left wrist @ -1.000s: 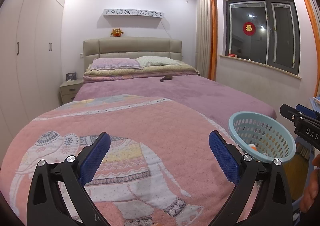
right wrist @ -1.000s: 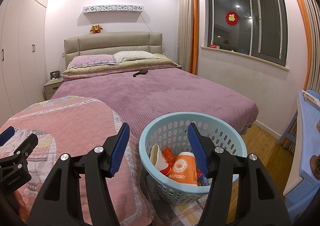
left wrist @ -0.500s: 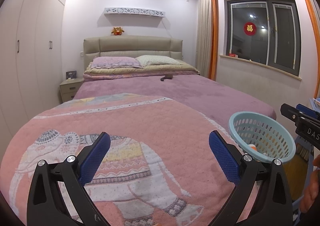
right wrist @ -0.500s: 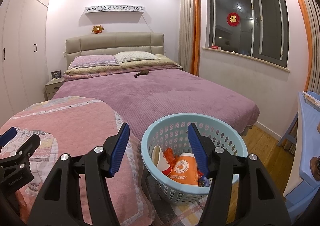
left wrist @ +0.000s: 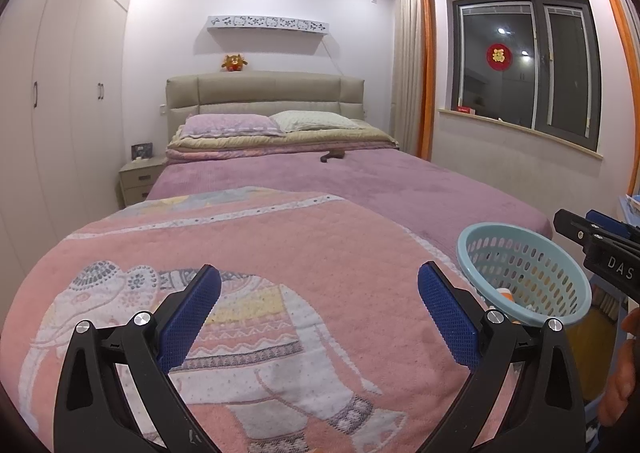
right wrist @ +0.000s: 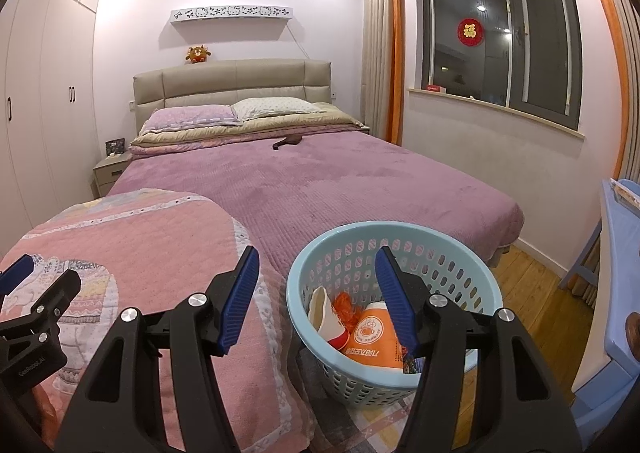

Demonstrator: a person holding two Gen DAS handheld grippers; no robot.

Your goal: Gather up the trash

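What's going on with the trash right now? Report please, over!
Left hand-held gripper open, empty, over the pink blanket. Right hand-held gripper open, empty. Cups and wrappers in the blue basket. Nothing in the way.

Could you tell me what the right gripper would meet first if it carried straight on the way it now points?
Probably the light blue basket: the right gripper, open, points slightly down at its near rim.

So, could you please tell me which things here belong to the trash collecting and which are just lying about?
Job: basket, orange cup, white cup, orange scrap.

Lying about: brown object on the bed, plush toy, pillows, elephant blanket.
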